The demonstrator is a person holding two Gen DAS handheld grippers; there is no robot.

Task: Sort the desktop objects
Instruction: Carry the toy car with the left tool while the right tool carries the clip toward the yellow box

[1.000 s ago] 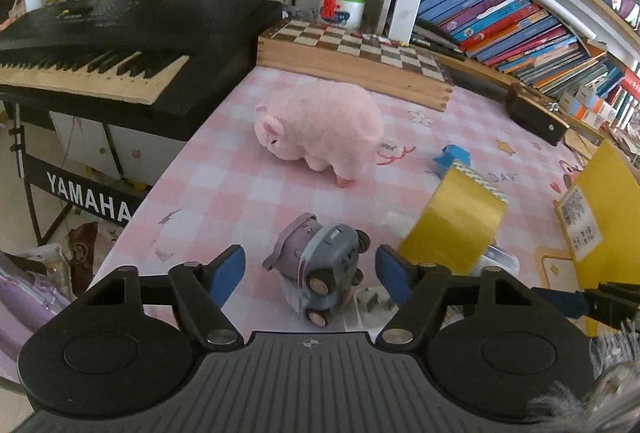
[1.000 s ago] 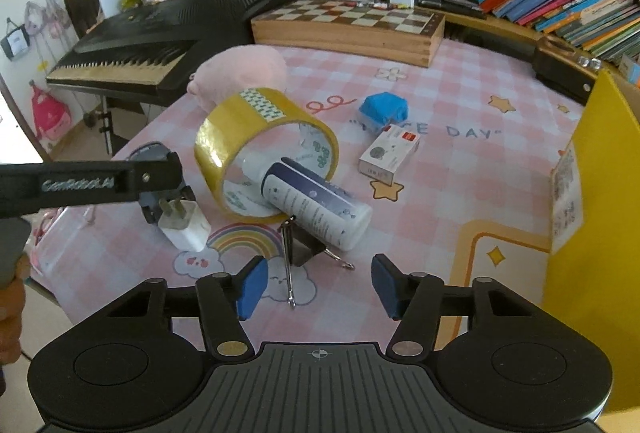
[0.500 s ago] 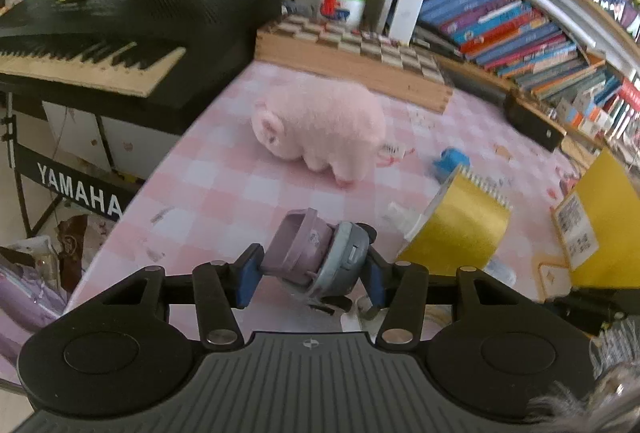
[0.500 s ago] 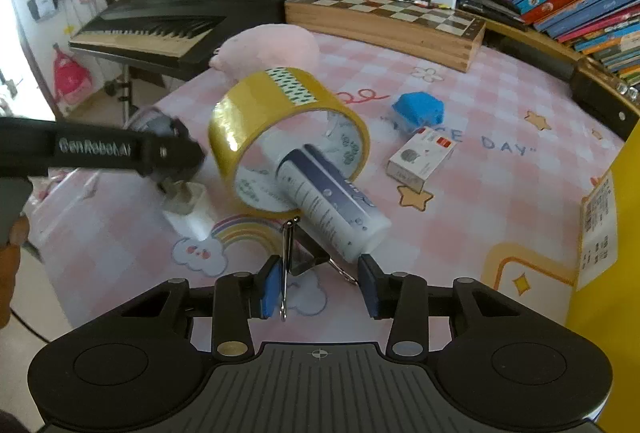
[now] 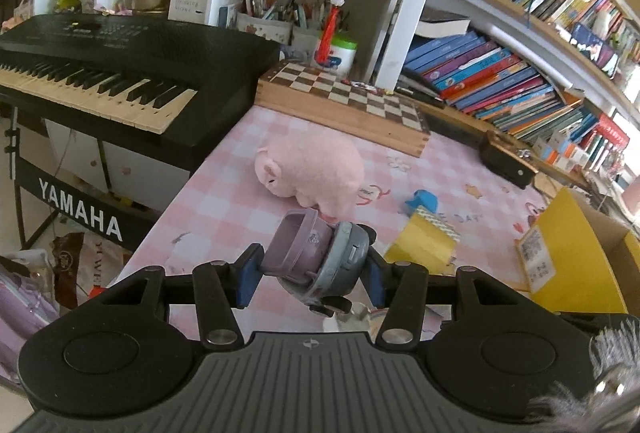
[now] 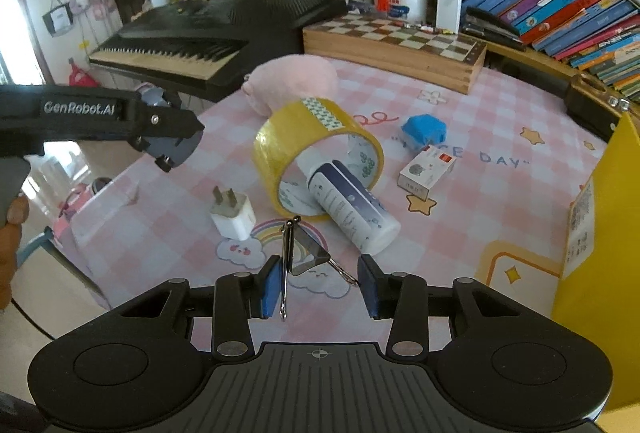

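My left gripper (image 5: 310,275) is shut on a grey and purple toy car (image 5: 318,261) and holds it above the pink checked desk (image 5: 224,209). The car and that gripper also show in the right wrist view (image 6: 170,149), lifted at the left. My right gripper (image 6: 318,287) is partly closed around a black binder clip (image 6: 306,257) that lies on the desk; its blue pads (image 6: 270,285) stand close on both sides, and contact is unclear. A yellow tape roll (image 6: 316,149), a white and blue bottle (image 6: 352,205) and a white charger plug (image 6: 234,213) lie just beyond.
A pink plush pig (image 5: 312,169), a blue block (image 6: 424,129) and a small white box (image 6: 426,169) lie further back. A chessboard box (image 6: 396,45) and a Yamaha keyboard (image 5: 120,73) border the desk. A yellow box (image 6: 600,217) stands at the right edge.
My left gripper closed on the toy car and lifted it off the desk. My right gripper moved down towards the binder clip and narrowed around it.
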